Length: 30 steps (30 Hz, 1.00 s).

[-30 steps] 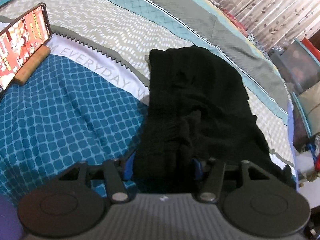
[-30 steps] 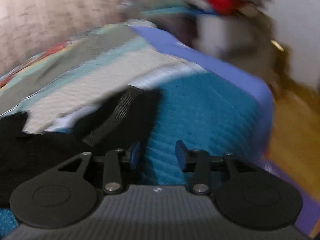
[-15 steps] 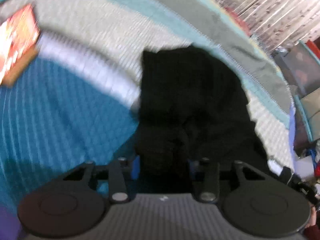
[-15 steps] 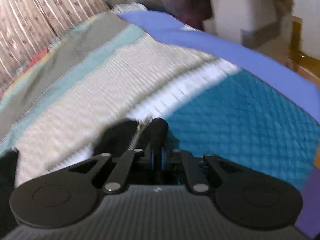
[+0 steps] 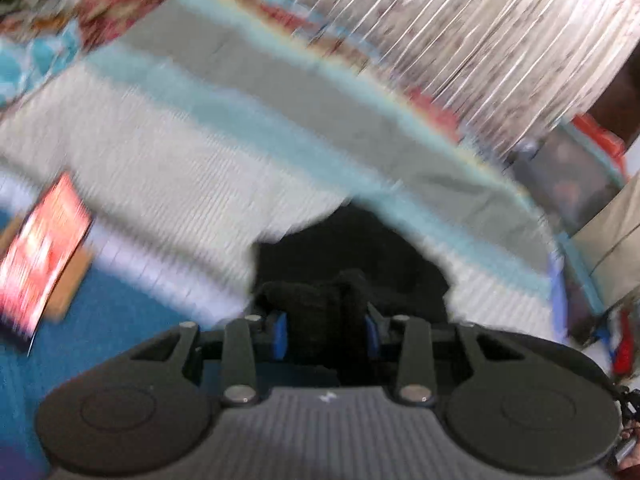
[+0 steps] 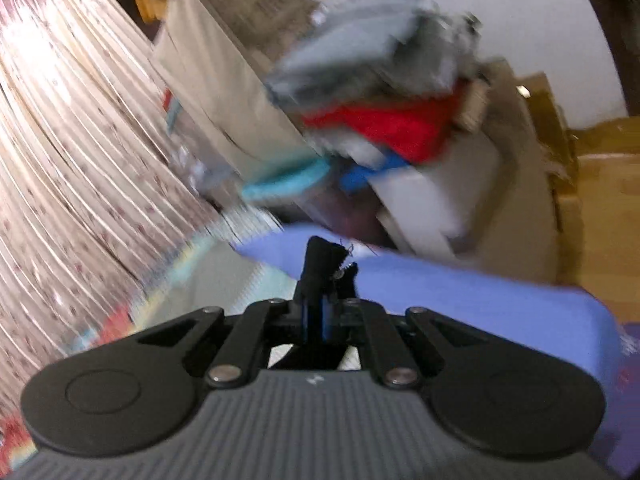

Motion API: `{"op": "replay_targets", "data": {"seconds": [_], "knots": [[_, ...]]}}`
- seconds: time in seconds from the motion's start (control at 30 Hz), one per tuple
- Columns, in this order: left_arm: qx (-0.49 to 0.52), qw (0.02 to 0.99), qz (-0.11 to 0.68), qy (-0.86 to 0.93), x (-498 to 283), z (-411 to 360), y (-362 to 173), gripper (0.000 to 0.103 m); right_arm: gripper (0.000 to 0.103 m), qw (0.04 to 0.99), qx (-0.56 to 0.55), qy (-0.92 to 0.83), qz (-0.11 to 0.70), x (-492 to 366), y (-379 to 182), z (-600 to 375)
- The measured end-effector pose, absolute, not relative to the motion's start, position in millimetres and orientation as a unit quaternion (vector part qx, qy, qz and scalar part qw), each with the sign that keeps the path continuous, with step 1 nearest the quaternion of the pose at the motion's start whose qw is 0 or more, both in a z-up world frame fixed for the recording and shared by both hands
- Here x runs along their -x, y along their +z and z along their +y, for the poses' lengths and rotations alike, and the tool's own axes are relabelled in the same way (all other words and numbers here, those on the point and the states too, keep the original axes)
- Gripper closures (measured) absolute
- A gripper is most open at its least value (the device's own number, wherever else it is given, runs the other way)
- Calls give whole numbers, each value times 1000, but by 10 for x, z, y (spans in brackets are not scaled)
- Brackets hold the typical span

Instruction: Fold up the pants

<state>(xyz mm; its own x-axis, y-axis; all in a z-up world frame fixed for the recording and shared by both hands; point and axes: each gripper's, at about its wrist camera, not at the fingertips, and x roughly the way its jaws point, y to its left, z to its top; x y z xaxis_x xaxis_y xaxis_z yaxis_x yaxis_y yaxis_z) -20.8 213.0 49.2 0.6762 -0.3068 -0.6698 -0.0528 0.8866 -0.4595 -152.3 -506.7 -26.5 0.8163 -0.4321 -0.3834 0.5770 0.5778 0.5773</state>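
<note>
Bunching between the blue pads [image 5: 279, 330] of the left gripper [image 5: 324, 330], the black pants [image 5: 352, 260] lie on the bedspread [image 5: 168, 184], their far part spread flat beyond the fingertips and a thick roll of cloth gathered right at the jaws. Those jaws stand partly apart, filled by the wad of fabric they clamp.

In the right wrist view a narrow black edge of the pants [image 6: 320, 264] sticks up from the right gripper [image 6: 316, 316], whose jaws are pressed almost together on it; a few loose threads fray from the cloth's tip.

The bedspread shows bands of white zigzag, pale teal and grey, with deep blue check at the near left. A phone [image 5: 42, 256] with a red lit screen lies on it at the left, resting on a brown object too blurred to identify. A pleated floral curtain [image 5: 492, 48] hangs behind the bed. In the right wrist view, a lavender sheet edge [image 6: 460, 284] runs past the gripper, and beyond it sits a blurred heap of red, grey and blue clothing [image 6: 384, 92] near cardboard boxes [image 6: 600, 208].
</note>
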Motion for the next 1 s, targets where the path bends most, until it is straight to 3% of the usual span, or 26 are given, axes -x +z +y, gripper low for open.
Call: {"op": "replay_targets", "data": {"seconds": [0.13, 0.17, 0.2, 0.3, 0.4, 0.53, 0.6, 0.7, 0.8, 0.87, 1.0], "knots": [[217, 849, 482, -23, 474, 2167, -175, 57, 83, 849, -353, -348, 182, 1711, -793, -4942], [217, 841, 495, -18, 531, 2193, -268, 56, 66, 834, -342, -382, 202, 1760, -879, -4923], [223, 838, 498, -17, 594, 2262, -319, 55, 61, 819, -329, -421, 209, 1814, -925, -4904], [249, 848, 467, -10, 730, 2518, -194, 53, 62, 789, -331, -493, 158, 2037, -814, -4889], [223, 882, 415, 15, 624, 2711, 87, 46, 62, 827, -294, -463, 124, 1809, -465, -4739], [199, 905, 376, 14, 143, 2742, 229, 36, 62, 911, -256, -283, 154, 819, -64, -4254], [156, 918, 365, -2, -172, 2591, 184, 23, 62, 939, -230, -167, 194, 168, 36, -3837], [120, 921, 369, -39, -701, 2341, 10, 21, 59, 948, -169, 4, 270, -909, 71, -3070], [119, 914, 384, -64, -1135, 2181, -201, 11, 45, 922, -124, 153, 333, -1925, -53, -2268], [124, 910, 390, -73, -1314, 2123, -339, 10, 37, 898, -89, 212, 374, -2571, -233, -1768], [155, 890, 416, -104, -1555, 2081, -533, 10, 36, 866, -18, 245, 436, -3398, -719, -987]]}}
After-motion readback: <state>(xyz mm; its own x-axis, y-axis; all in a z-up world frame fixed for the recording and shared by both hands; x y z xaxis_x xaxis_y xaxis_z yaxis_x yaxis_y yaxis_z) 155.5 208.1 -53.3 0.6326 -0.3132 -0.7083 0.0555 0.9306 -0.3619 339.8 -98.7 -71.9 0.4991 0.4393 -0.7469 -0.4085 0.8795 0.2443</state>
